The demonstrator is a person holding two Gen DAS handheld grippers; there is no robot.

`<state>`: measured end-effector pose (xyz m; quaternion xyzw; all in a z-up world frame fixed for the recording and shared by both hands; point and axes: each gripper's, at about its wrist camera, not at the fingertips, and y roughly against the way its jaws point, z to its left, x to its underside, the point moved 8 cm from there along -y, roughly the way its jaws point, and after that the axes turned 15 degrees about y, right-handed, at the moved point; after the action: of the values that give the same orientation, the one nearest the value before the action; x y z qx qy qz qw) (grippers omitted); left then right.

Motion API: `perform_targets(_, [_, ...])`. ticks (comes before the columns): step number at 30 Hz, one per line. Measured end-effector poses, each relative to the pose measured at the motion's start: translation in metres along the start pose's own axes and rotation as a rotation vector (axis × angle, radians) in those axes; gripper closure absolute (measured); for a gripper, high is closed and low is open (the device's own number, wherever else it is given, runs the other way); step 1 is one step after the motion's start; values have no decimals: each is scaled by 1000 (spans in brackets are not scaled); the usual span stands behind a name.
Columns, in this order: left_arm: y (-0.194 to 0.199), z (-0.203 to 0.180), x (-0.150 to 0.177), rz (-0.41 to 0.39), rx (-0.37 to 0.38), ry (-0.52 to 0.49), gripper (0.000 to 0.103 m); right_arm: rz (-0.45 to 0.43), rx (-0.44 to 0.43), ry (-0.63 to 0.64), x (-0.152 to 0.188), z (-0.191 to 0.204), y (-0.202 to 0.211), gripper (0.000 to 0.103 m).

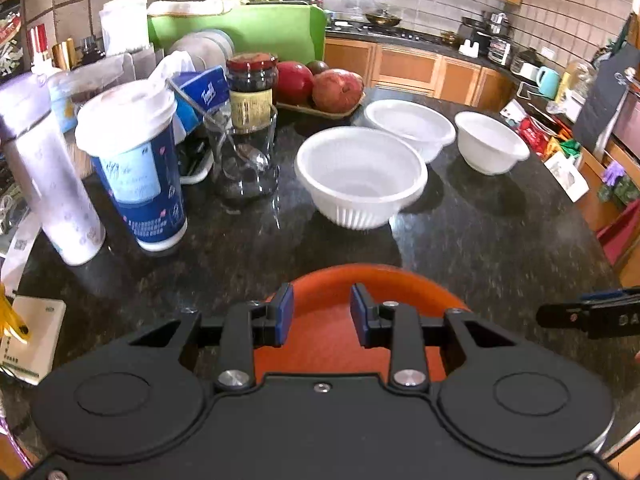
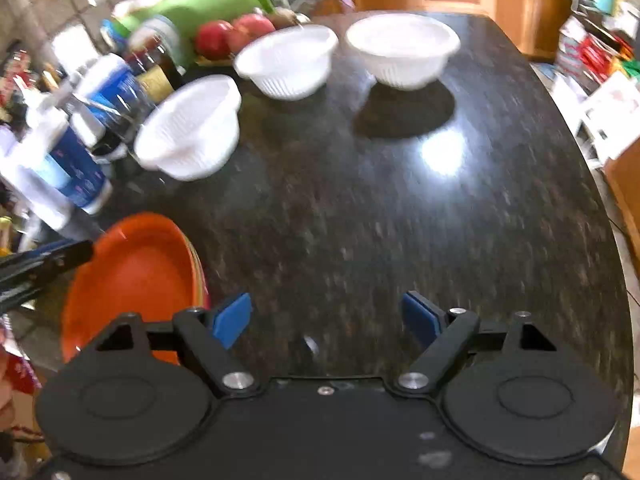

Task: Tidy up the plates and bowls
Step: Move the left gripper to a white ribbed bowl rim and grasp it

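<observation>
Dark speckled stone counter [image 1: 500, 232], tall blue paper cup [image 1: 136, 168] with white lid, clear glass [image 1: 246, 156] just beside it, dark jar [image 1: 252, 88] (red lid) behind, red fruit [image 1: 320, 84] on tray, green board [image 1: 256, 30] leaned upright at the back.

1. This is a home kitchen.
2. A dark stone counter [image 1: 500, 232] fills the middle of the frame.
3. At the upper right, wooden cabinets [image 1: 404, 66] stand under a tiled wall [image 1: 400, 0], with a pan [image 1: 383, 19] on a stove.
4. At the upper left stand a jar [image 1: 252, 90], a paper cup [image 1: 136, 164] and fruit [image 1: 336, 90].
</observation>
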<state>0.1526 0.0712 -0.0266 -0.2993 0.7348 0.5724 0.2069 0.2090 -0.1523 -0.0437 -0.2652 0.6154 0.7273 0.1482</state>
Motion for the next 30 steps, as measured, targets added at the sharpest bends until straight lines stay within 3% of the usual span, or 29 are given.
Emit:
perform_targets(6, [-15, -9, -28, -43, -74, 49, 61, -91, -70, 111, -54, -1, 5, 26])
perform_targets(12, [-35, -3, -50, -29, -109, 83, 61, -166, -58, 201, -105, 4, -7, 27])
perform_targets(18, [-55, 3, -83, -29, -119, 74, 61, -133, -132, 139, -144, 17, -39, 50])
perform_targets(22, [-75, 5, -96, 16, -97, 68, 61, -94, -167, 105, -159, 32, -64, 59])
perform_targets(24, [-84, 5, -98, 40, -73, 67, 61, -71, -170, 95, -163, 38, -76, 69])
perform_targets(30, [-106, 0, -99, 97, -17, 59, 68, -35, -174, 72, -162, 41, -94, 78])
